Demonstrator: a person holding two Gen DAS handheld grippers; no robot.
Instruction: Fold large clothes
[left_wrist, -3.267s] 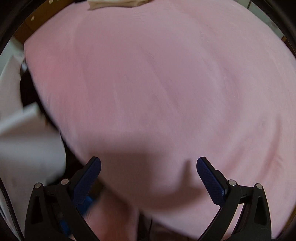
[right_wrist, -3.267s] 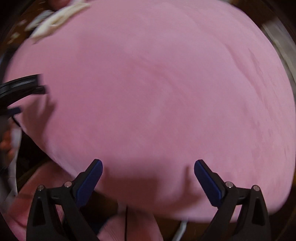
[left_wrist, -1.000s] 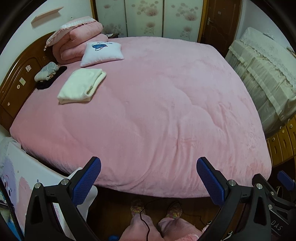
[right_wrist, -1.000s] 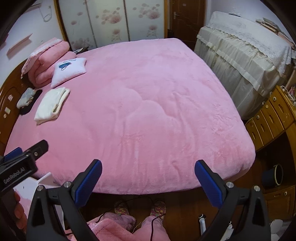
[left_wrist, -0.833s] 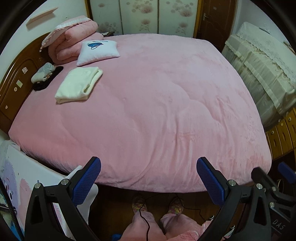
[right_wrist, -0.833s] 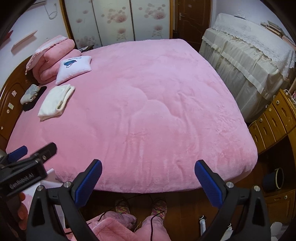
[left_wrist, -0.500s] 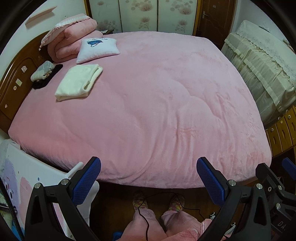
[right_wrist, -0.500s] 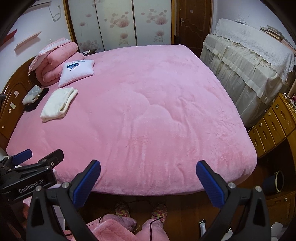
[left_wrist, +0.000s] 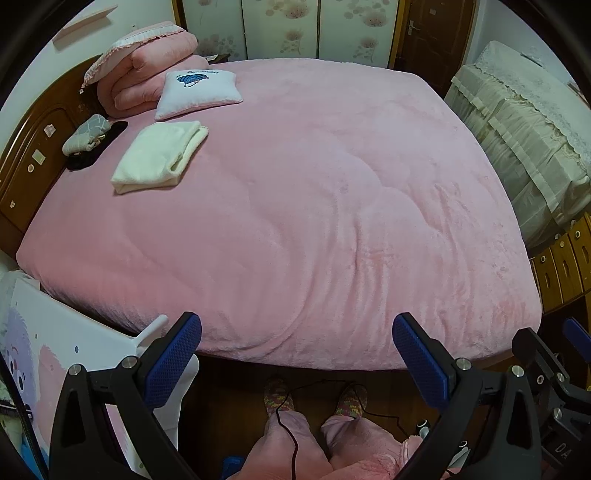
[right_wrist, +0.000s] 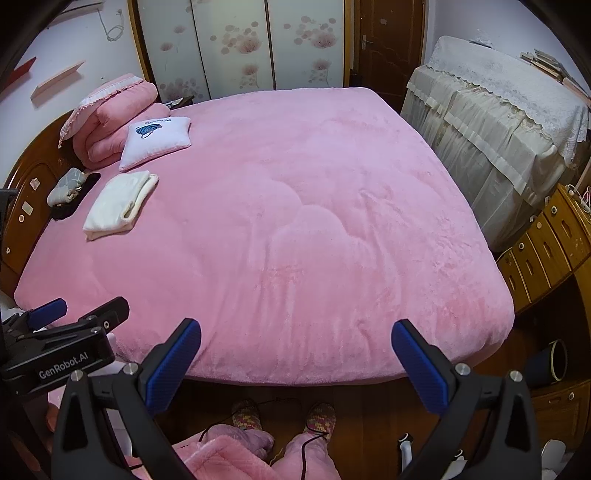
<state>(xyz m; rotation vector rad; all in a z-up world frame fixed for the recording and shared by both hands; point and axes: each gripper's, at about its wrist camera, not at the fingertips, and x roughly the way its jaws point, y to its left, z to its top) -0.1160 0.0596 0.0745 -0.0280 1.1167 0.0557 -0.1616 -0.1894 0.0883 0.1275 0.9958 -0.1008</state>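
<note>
We hold the left gripper (left_wrist: 295, 343) and right gripper (right_wrist: 295, 343) with jaws wide open and empty. The folded cream fleece garment (left_wrist: 160, 157) on the pink plush bed (left_wrist: 332, 203) looks soft and bulky; we would pinch its thick edge.

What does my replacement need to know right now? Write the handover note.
Left gripper: open, empty, held above the foot of the bed.
Right gripper: open, empty, beside it, same aim.
Folded cream fleece garment: lies flat on the pink plush bedspread near the wooden headboard, just in front of the white embroidered cushion.
Done: that garment looks fully folded.
Left: no unfolded clothing shows in either view; find the next piece before going on.
</note>
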